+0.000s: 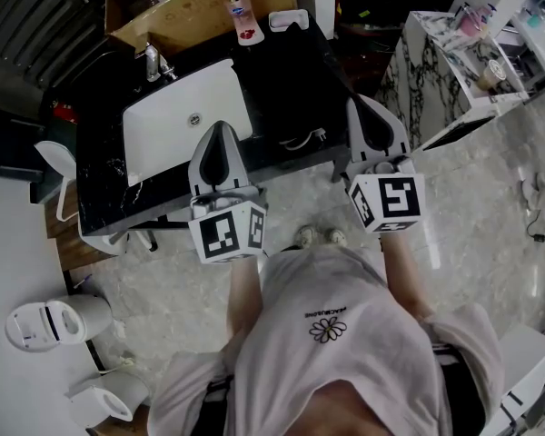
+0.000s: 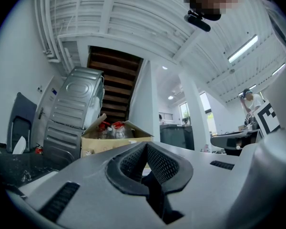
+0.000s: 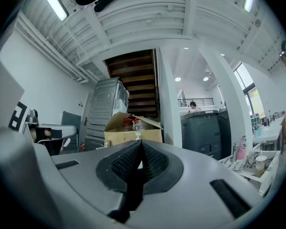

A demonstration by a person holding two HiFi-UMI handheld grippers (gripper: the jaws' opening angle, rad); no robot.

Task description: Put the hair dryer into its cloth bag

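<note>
Hair dryer: can't make it out in any view. A thin pale cord [image 1: 304, 139] w/ a plug end lies on the dark counter [image 1: 100, 134] near its front edge, between the two grippers. Could be the dryer's, but a black body on black stone wouldn't show. Can't tell.

Cloth bag: not seen anywhere.

Left gripper [image 1: 221, 127]: held up about level over the counter's front edge, just right of the sink [image 1: 177, 121]. Fingers [image 2: 164, 163] pressed together, nothing between them.

Right gripper [image 1: 361, 107]: same height, off the counter's right end, well apart from the left one. Fingers [image 3: 152, 161] also closed tight, empty.

Round about: faucet [image 1: 152, 62] behind the sink, pink soap bottle [image 1: 240, 12] and cardboard box [image 1: 177, 12] at the back. The person stands square to the counter, arms out.

Step in hand: not settled, imo. Empty closed grippers w/ dryer and bag both out of sight fit two readings: dryer and bag lying somewhere unseen, waiting to be picked up, or dryer already bagged and put aside.

Next move calls for: finding where dryer and bag lie. Any pick-up needs the fingers parted first, as both pairs are closed. If the cord is the dryer's, it'll trail and snag at the bag's mouth.
</note>
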